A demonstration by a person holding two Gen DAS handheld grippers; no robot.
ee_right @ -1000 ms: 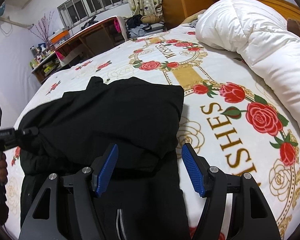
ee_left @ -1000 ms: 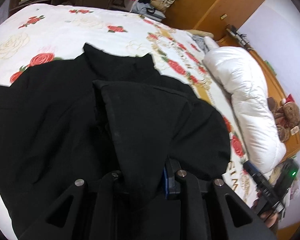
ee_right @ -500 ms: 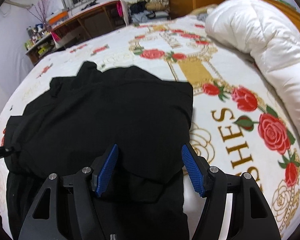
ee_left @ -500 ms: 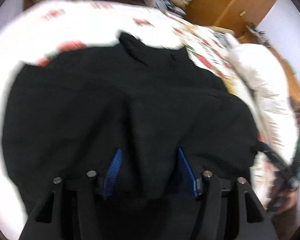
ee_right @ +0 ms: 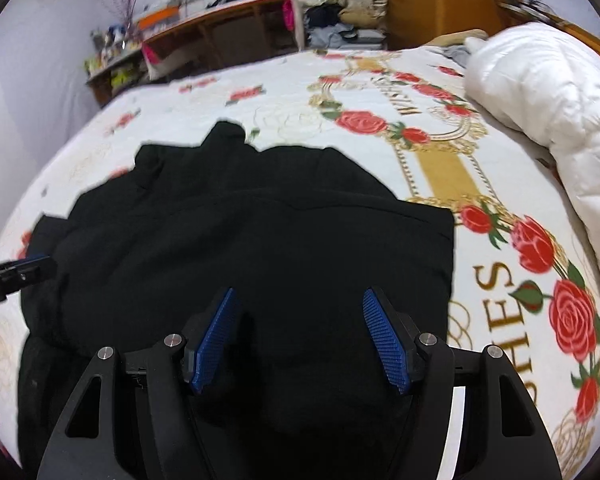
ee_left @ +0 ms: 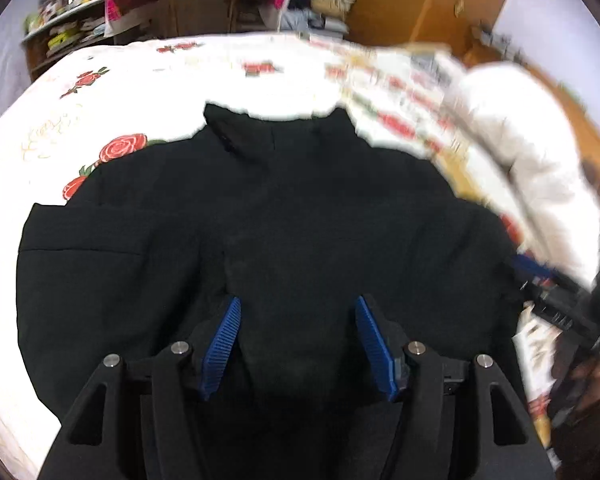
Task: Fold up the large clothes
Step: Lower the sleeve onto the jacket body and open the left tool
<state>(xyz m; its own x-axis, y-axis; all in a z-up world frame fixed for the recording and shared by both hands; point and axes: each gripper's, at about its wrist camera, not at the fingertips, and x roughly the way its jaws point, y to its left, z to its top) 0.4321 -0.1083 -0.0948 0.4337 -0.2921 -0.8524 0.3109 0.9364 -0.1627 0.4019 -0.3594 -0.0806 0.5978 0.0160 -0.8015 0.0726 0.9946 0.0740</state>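
Observation:
A large black garment [ee_left: 284, 216] lies on the rose-patterned bedspread [ee_left: 100, 80], collar at the far end, both sides folded in over the middle. My left gripper [ee_left: 298, 320] is open above its near part, blue pads apart, holding nothing. My right gripper [ee_right: 298, 320] is also open and empty above the garment [ee_right: 260, 248], near its folded right edge. The right gripper shows at the right edge of the left wrist view [ee_left: 556, 296]. The left gripper shows at the left edge of the right wrist view [ee_right: 16, 272].
A white duvet [ee_right: 552, 92] is bunched along the bed's right side. A wooden desk with shelves [ee_right: 228, 28] and a wooden wardrobe [ee_right: 440, 0] stand beyond the bed. Bedspread [ee_right: 480, 184] lies bare to the right of the garment.
My left gripper has let go of the black fabric and opened; the folded flap now lies flat. Both grippers have pulled back and risen a little. The right gripper stayed open.

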